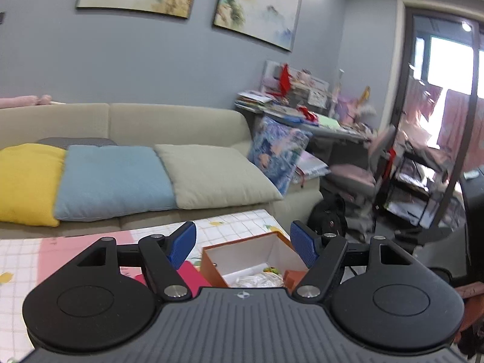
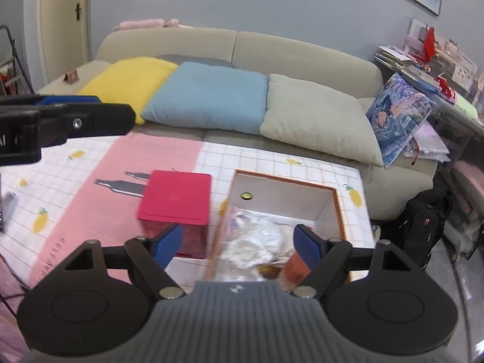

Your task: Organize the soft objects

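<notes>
On the sofa (image 2: 302,51) 3 cushions lie in a row: yellow (image 2: 130,78), blue (image 2: 208,96), beige (image 2: 317,115). Both the left gripper (image 1: 242,245) and right gripper (image 2: 239,242) hang with fingers spread, empty, above the orange box (image 2: 338,211); seemingly between steps, the next reach calls for a pillow

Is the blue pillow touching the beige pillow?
Touching. In the right wrist view the blue pillow and the beige pillow press edge to edge on the sofa, no gap between them.
</notes>
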`<state>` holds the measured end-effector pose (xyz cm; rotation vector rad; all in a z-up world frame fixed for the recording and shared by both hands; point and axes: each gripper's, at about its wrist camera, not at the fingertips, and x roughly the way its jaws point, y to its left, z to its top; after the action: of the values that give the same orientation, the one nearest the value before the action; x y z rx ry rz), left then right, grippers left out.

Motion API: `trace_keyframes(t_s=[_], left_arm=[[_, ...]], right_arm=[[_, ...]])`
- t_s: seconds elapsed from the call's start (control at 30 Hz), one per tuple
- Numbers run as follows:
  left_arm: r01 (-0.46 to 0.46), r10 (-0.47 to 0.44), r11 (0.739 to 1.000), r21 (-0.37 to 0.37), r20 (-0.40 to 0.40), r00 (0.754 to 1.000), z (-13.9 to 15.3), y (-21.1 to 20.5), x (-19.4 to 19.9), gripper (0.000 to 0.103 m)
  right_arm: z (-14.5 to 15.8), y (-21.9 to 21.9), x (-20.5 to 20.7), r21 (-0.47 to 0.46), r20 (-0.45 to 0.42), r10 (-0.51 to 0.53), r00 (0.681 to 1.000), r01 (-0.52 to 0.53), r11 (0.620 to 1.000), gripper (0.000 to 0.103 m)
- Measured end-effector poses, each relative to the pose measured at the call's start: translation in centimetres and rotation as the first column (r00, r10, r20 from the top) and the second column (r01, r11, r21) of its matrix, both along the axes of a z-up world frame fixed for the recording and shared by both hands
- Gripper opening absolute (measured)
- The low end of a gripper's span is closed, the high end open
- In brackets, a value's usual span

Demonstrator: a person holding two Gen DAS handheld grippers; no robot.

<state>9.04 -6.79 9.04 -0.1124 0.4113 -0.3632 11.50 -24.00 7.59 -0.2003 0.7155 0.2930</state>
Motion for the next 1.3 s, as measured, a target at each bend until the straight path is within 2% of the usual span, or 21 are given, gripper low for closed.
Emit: trace_keyframes(t_s=[0.13, 0.23, 0.27, 0.33, 0.43, 0.5, 0.63, 0.67, 0.77, 0.9, 1.07, 1.3], left_arm=[[-0.066, 0.065, 0.997, -0.034, -0.015, 0.998, 0.2, 2.0, -1.7, 0.083], [-0.144, 0.144, 0.990, -0.006, -0.015, 0.990, -0.3, 3.1, -2.9, 0.083], [-0.171, 0.171, 0.985, 0.007, -0.020, 0.985, -0.6, 3.5, -3.2, 0.083], [-0.228, 0.230, 0.973, 0.044, -0.031, 0.973, -1.2, 3.9, -3.8, 0.083], [-0.279, 0.282, 0.952, 0.126, -0.005, 0.959, -2.2, 3.9, -5.2, 0.085], [-0.307, 0.315, 0.935, 0.178, -0.019, 0.949, -3.0, 4.0, -5.8, 0.086], [-0.323, 0.338, 0.937, 0.133, -0.107, 0.935, -4.4, 4.7, -6.7, 0.087], [-0.325, 0.341, 0.936, 0.131, -0.120, 0.932, -4.8, 4.7, -6.7, 0.090], [-0.321, 0.342, 0.935, 0.149, -0.146, 0.928, -5.5, 4.7, -6.7, 0.090], [-0.290, 0.313, 0.948, 0.133, -0.211, 0.926, -6.4, 5.4, -6.8, 0.090], [-0.245, 0.280, 0.956, 0.162, -0.260, 0.924, -7.5, 4.6, -6.9, 0.090], [-0.224, 0.278, 0.955, 0.193, -0.329, 0.903, -8.5, 4.0, -6.6, 0.090]], right_arm=[[0.8, 1.1, -2.5, 0.041, 0.015, -0.031, 0.999, 0.030, 0.999, 0.087], [0.9, 2.1, -4.3, 0.058, 0.060, -0.055, 0.997, 0.052, 0.997, 0.089], [0.8, 2.5, -5.0, 0.058, 0.077, -0.068, 0.995, 0.064, 0.996, 0.090], [0.5, 3.2, -6.1, 0.058, 0.109, -0.088, 0.990, 0.082, 0.995, 0.099], [-0.6, 4.0, -7.6, 0.058, 0.151, -0.124, 0.981, 0.117, 0.991, 0.099], [-1.6, 4.5, -8.3, 0.054, 0.135, -0.154, 0.979, 0.148, 0.988, 0.099], [-3.6, 5.0, -8.6, 0.079, 0.022, -0.183, 0.983, 0.181, 0.980, 0.099], [-4.1, 5.2, -8.5, 0.072, 0.004, -0.183, 0.983, 0.182, 0.981, 0.099], [-4.9, 5.5, -8.3, 0.041, -0.015, -0.194, 0.981, 0.195, 0.980, 0.099], [-5.7, 5.2, -8.0, 0.051, -0.050, -0.214, 0.976, 0.216, 0.975, 0.099], [-7.0, 4.9, -7.8, 0.064, -0.107, -0.255, 0.961, 0.263, 0.963, 0.099], [-7.6, 5.6, -7.7, 0.028, -0.121, -0.246, 0.962, 0.251, 0.968, 0.099]])
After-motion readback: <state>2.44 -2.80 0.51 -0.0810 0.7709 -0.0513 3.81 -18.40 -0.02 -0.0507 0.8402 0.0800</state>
